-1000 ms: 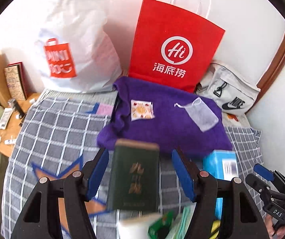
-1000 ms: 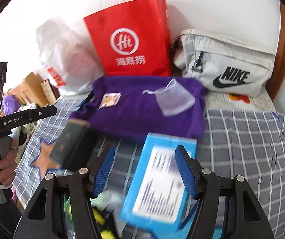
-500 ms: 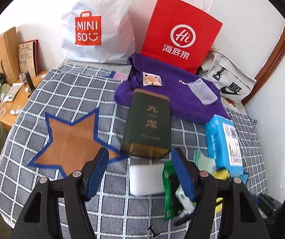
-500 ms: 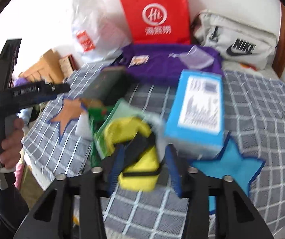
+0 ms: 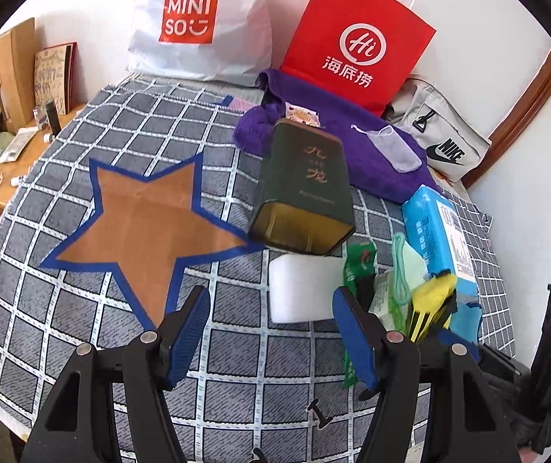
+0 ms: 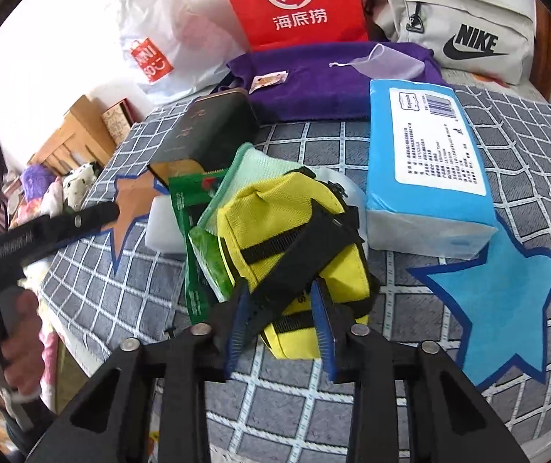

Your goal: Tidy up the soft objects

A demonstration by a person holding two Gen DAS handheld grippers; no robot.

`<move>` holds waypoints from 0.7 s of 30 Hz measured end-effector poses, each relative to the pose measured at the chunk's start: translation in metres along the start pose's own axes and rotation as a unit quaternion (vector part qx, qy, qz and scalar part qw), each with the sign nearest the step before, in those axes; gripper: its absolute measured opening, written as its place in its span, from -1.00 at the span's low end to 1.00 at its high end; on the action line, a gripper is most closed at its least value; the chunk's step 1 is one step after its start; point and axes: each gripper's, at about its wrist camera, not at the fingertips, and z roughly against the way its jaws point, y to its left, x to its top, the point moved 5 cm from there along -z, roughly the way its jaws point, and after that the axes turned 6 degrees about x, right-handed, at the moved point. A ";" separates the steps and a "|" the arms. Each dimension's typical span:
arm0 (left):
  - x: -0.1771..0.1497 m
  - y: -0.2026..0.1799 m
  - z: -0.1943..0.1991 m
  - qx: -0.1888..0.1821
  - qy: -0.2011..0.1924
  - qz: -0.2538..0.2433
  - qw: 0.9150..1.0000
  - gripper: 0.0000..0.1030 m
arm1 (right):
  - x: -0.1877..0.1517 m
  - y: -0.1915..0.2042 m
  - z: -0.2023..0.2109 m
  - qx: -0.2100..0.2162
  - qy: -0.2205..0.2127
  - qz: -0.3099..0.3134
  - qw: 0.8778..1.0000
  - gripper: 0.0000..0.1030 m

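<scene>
A pile of things lies on the checked bedspread (image 5: 82,308). In it are a yellow pouch (image 6: 294,231) with black straps, a green packet (image 6: 198,239), a mint mesh pouch (image 6: 260,169) and a white foam block (image 5: 302,289). My right gripper (image 6: 280,324) has the near end of the yellow pouch between its blue pads, which touch it on both sides; its jaws are opening slightly. My left gripper (image 5: 270,299) stands open above the bedspread, just short of the foam block, holding nothing. A dark green tin (image 5: 306,189) lies behind the block.
A blue tissue pack (image 6: 425,162) rests by a blue star patch (image 6: 506,301); an orange star patch (image 5: 148,216) lies left. Behind are a purple towel (image 5: 371,154), a red paper bag (image 5: 356,38), a white Miniso bag (image 5: 198,19) and a grey Nike bag (image 6: 456,34). A wooden nightstand (image 5: 13,177) stands left.
Both grippers have drawn back toward the near side of the bed and sunk. The right jaws, wide over the tissue pack a second ago, now sit narrow around the yellow pouch.
</scene>
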 end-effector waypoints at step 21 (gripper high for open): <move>-0.022 0.005 -0.010 -0.020 0.024 0.012 0.999 0.24 | -0.002 0.008 -0.006 0.010 -0.006 0.017 1.000 -0.69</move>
